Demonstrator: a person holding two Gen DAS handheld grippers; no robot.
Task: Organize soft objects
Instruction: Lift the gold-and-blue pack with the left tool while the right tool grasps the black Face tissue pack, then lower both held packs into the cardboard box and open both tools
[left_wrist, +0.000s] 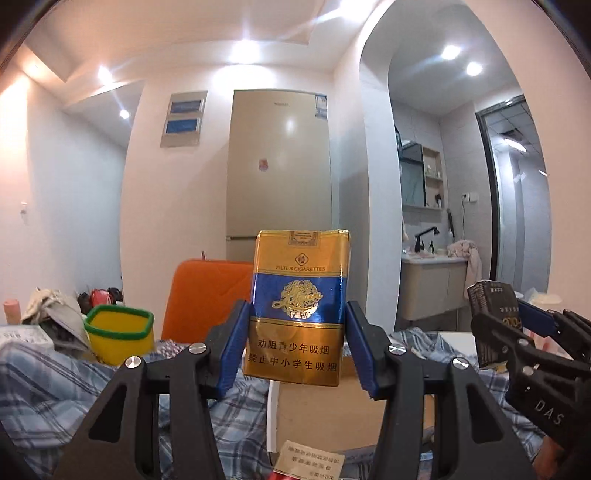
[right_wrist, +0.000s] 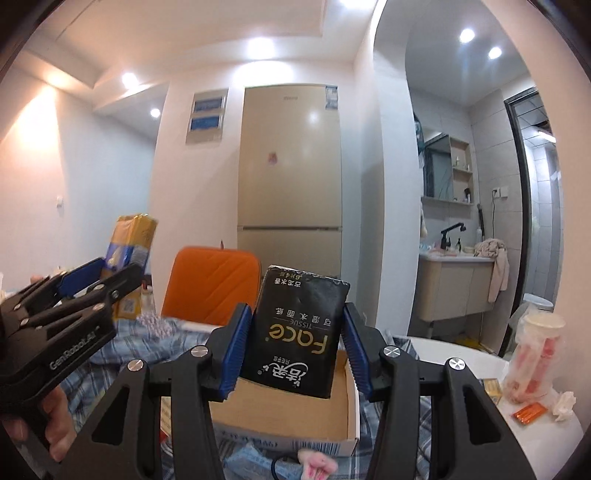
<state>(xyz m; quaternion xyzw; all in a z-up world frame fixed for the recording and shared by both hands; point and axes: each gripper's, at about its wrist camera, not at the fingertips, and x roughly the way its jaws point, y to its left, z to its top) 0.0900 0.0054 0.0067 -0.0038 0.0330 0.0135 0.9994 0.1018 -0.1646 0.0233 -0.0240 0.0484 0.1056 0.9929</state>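
Note:
My left gripper (left_wrist: 297, 347) is shut on a gold and blue soft cigarette pack (left_wrist: 299, 295), held upright in the air with its blue pads on both sides. My right gripper (right_wrist: 293, 350) is shut on a black tissue pack (right_wrist: 301, 328), held upside down and slightly tilted above an open cardboard box (right_wrist: 343, 424). In the left wrist view the right gripper (left_wrist: 517, 325) and the black tissue pack (left_wrist: 487, 299) show at the right edge. The right wrist view has the left gripper (right_wrist: 107, 273) with the cigarette pack (right_wrist: 133, 240) at its left.
A plaid cloth (left_wrist: 55, 380) covers the surface below. A yellow bin with a green rim (left_wrist: 120, 334) stands at the left, an orange case (right_wrist: 210, 288) behind. A white round table (right_wrist: 461, 354) at the right carries a bagged cup (right_wrist: 539, 354) and small packets. A fridge (left_wrist: 280, 166) stands beyond.

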